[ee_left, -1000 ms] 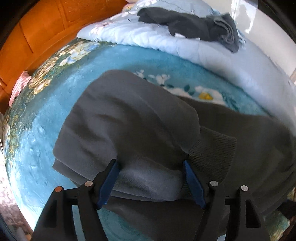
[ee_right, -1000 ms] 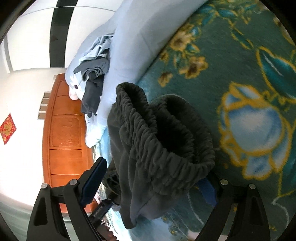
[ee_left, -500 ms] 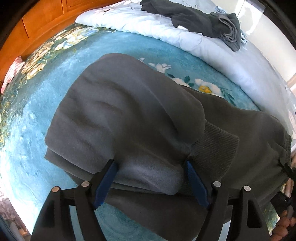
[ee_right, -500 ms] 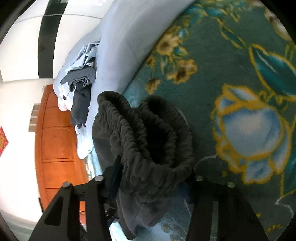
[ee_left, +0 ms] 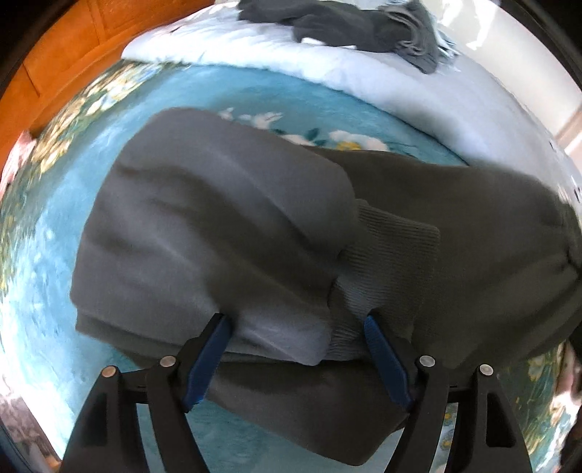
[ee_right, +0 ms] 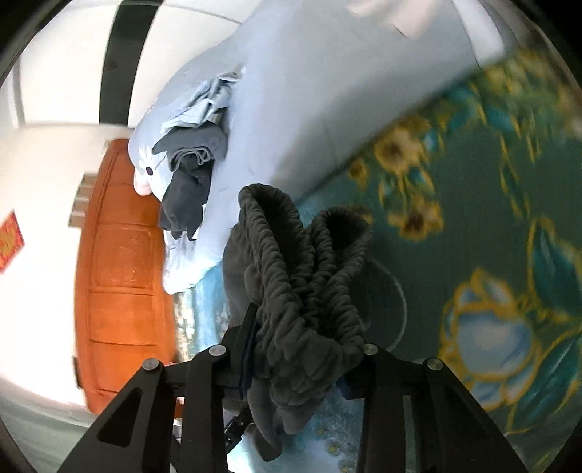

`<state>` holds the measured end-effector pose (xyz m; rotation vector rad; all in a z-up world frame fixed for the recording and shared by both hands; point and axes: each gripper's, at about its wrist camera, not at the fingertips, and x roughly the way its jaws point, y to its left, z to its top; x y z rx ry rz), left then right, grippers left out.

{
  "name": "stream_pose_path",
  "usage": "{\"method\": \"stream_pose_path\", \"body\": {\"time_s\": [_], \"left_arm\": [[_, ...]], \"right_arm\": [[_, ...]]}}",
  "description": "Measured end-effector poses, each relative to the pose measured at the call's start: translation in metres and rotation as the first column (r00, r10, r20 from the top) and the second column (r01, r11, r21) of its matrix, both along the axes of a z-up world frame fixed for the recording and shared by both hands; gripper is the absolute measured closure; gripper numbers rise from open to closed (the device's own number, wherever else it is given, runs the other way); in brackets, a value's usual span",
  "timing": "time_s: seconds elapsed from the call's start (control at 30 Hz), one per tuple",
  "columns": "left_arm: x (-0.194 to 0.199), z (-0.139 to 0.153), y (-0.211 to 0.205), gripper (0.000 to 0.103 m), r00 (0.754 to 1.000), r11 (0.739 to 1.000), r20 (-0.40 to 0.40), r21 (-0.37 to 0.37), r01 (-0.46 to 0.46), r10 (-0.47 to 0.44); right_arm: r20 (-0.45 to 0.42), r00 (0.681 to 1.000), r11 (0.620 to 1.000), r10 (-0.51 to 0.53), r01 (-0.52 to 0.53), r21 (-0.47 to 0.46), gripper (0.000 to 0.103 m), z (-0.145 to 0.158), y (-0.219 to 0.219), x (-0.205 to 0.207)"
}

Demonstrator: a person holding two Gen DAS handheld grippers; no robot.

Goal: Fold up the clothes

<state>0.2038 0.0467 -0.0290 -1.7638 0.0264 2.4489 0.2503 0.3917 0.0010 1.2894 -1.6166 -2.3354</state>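
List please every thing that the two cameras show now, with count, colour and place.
sweatpants: one pair, dark grey, folded on the blanket, ribbed cuff on top
floral blanket: one, teal with yellow and white flowers, under the sweatpants
duvet: one, pale blue, beyond the blanket
pile of clothes: one, dark grey and light blue, on the duvet
headboard: one, orange wood, at the bed end
wall ornament: one, red, on the white wall
left gripper: black, blue pads, at the folded cuff end
right gripper: black, on the gathered waistband

Bright daylight — motion blur, fisheye warp.
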Motion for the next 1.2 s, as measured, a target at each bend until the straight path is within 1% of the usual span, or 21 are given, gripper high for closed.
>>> {"method": "stream_pose_path", "body": {"time_s": [0.07, 0.13, 0.2, 0.3, 0.37, 0.4, 0.47, 0.53, 0.6, 0.67, 0.7, 0.8, 0.83, 0.9, 0.93, 0.97, 1.03, 1.1, 1.13, 1.17, 1.2], "left_arm": [[0.001, 0.004, -0.008, 0.024, 1.000, 0.999, -0.001, 0.042, -0.029, 0.029], [0.006, 0.010, -0.028, 0.023, 0.997, 0.987, 0.003, 0.142, -0.079, 0.080], [0.013, 0.016, -0.051, 0.023, 0.991, 0.974, -0.008, 0.186, -0.127, 0.130], [0.019, 0.019, -0.091, 0.023, 0.977, 0.951, -0.007, 0.227, -0.208, 0.215], [0.022, 0.024, -0.122, 0.023, 0.952, 0.918, -0.008, 0.267, -0.294, 0.307], [0.025, 0.028, -0.138, 0.023, 0.935, 0.891, -0.010, 0.307, -0.335, 0.355], [0.030, 0.037, -0.171, 0.023, 0.891, 0.820, -0.010, 0.396, -0.414, 0.455], [0.032, 0.043, -0.189, 0.023, 0.866, 0.788, -0.021, 0.426, -0.445, 0.500], [0.034, 0.047, -0.203, 0.023, 0.848, 0.763, -0.026, 0.451, -0.462, 0.529], [0.037, 0.044, -0.216, 0.023, 0.829, 0.726, -0.006, 0.487, -0.485, 0.559], [0.037, 0.041, -0.219, 0.023, 0.825, 0.715, 0.004, 0.495, -0.493, 0.565], [0.037, 0.031, -0.228, 0.023, 0.805, 0.674, 0.049, 0.518, -0.527, 0.592], [0.037, 0.028, -0.229, 0.023, 0.798, 0.660, 0.062, 0.526, -0.537, 0.600], [0.033, 0.023, -0.234, 0.023, 0.786, 0.643, 0.074, 0.530, -0.552, 0.614], [0.034, 0.021, -0.236, 0.023, 0.780, 0.637, 0.080, 0.529, -0.561, 0.621], [0.033, 0.018, -0.237, 0.023, 0.774, 0.628, 0.089, 0.531, -0.569, 0.626], [0.034, 0.013, -0.241, 0.023, 0.760, 0.598, 0.116, 0.546, -0.587, 0.640], [0.037, 0.011, -0.245, 0.023, 0.748, 0.576, 0.129, 0.558, -0.598, 0.651], [0.037, 0.012, -0.246, 0.023, 0.748, 0.571, 0.129, 0.565, -0.595, 0.651], [0.038, 0.013, -0.247, 0.023, 0.747, 0.567, 0.130, 0.572, -0.593, 0.652], [0.038, 0.014, -0.246, 0.023, 0.752, 0.568, 0.128, 0.578, -0.586, 0.646]], "right_arm": [[-0.029, 0.998, 0.995, 0.055, -0.052, 0.081, 0.067, 0.022, -0.010, -0.007], [-0.065, 0.991, 0.981, 0.115, -0.102, 0.166, 0.067, 0.047, -0.025, -0.014], [-0.101, 0.980, 0.958, 0.170, -0.141, 0.249, 0.067, 0.072, -0.046, -0.021], [-0.133, 0.953, 0.905, 0.271, -0.206, 0.372, 0.067, 0.107, -0.087, -0.036], [-0.132, 0.929, 0.848, 0.346, -0.249, 0.469, 0.067, 0.128, -0.122, -0.048], [-0.133, 0.912, 0.814, 0.389, -0.272, 0.513, 0.066, 0.137, -0.142, -0.054], [-0.120, 0.872, 0.740, 0.474, -0.321, 0.592, 0.066, 0.150, -0.184, -0.062], [-0.071, 0.828, 0.639, 0.556, -0.370, 0.674, 0.066, 0.155, -0.233, -0.070], [-0.024, 0.790, 0.557, 0.613, -0.410, 0.722, 0.065, 0.151, -0.275, -0.072], [0.049, 0.753, 0.453, 0.656, -0.445, 0.773, 0.065, 0.139, -0.321, -0.074], [0.089, 0.734, 0.405, 0.673, -0.467, 0.786, 0.064, 0.131, -0.339, -0.075], [0.189, 0.689, 0.300, 0.700, -0.523, 0.798, 0.059, 0.105, -0.382, -0.073], [0.213, 0.676, 0.273, 0.705, -0.536, 0.799, 0.058, 0.096, -0.387, -0.068], [0.274, 0.654, 0.198, 0.705, -0.553, 0.809, 0.057, 0.080, -0.402, -0.070], [0.284, 0.649, 0.186, 0.706, -0.557, 0.810, 0.056, 0.076, -0.405, -0.069], [0.286, 0.643, 0.189, 0.710, -0.565, 0.803, 0.055, 0.075, -0.405, -0.066], [0.289, 0.632, 0.196, 0.719, -0.583, 0.789, 0.043, 0.072, -0.407, -0.063], [0.284, 0.614, 0.204, 0.737, -0.603, 0.771, 0.041, 0.074, -0.405, -0.061], [0.269, 0.602, 0.222, 0.752, -0.615, 0.756, 0.040, 0.077, -0.403, -0.061], [0.243, 0.592, 0.256, 0.769, -0.632, 0.731, 0.039, 0.081, -0.401, -0.063], [0.203, 0.586, 0.308, 0.784, -0.652, 0.692, 0.034, 0.085, -0.393, -0.067]]}}
